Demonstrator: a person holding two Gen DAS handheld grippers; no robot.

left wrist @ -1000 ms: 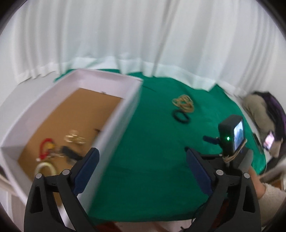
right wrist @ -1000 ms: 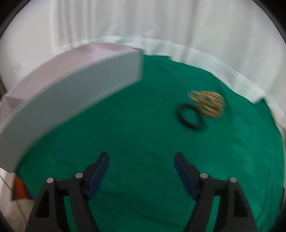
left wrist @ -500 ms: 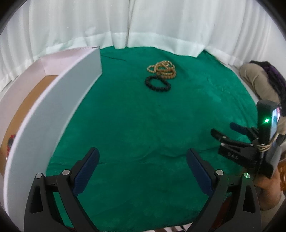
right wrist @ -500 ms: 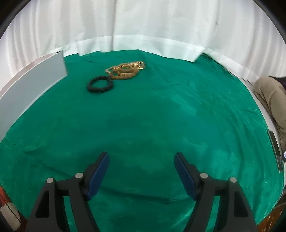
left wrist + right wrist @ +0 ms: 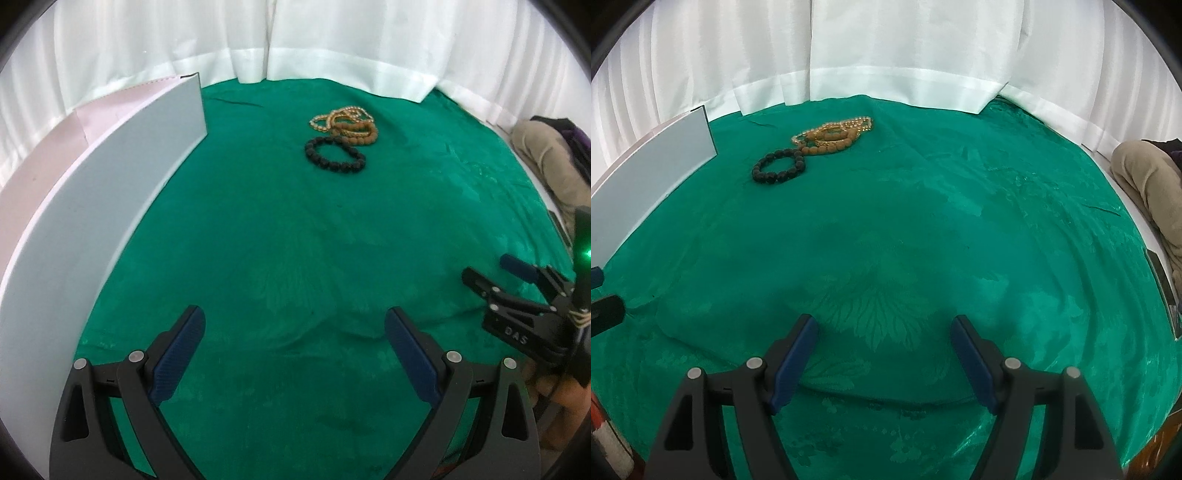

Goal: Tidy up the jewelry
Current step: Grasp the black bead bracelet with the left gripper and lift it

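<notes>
Between pickups, that was how it read: both tools hung over bare green cloth (image 5: 295,240) on the counter with nothing in either, and the loose jewelry waited toward the far edge. The black bead bracelet (image 5: 335,157) lay nearest, touching a heap of brown and gold bead strands (image 5: 347,123) just behind it, close under the white curtain (image 5: 332,40). The white box (image 5: 110,206) ran along the left edge of the counter, its outer wall facing the left camera, its inside hidden from both views.

The left gripper (image 5: 293,334) had its jaws spread wide, blue pads well apart, empty, angled down at the cloth. The right gripper (image 5: 884,343) showed the same: jaws wide, nothing between them, nothing touched. From the left view, the right tool sat off near the right edge of the counter, a person's hand (image 5: 554,387) wrapped on its handle.

In my judgement, the next move called for 1 gripper to reach forward to the far pile, and the black bracelet looked the easier first target, since it lay as a clean open ring. The trick would be pinching only its beads, because it touched the brown strands and could drag them along. After that, a carry left into the box.
</notes>
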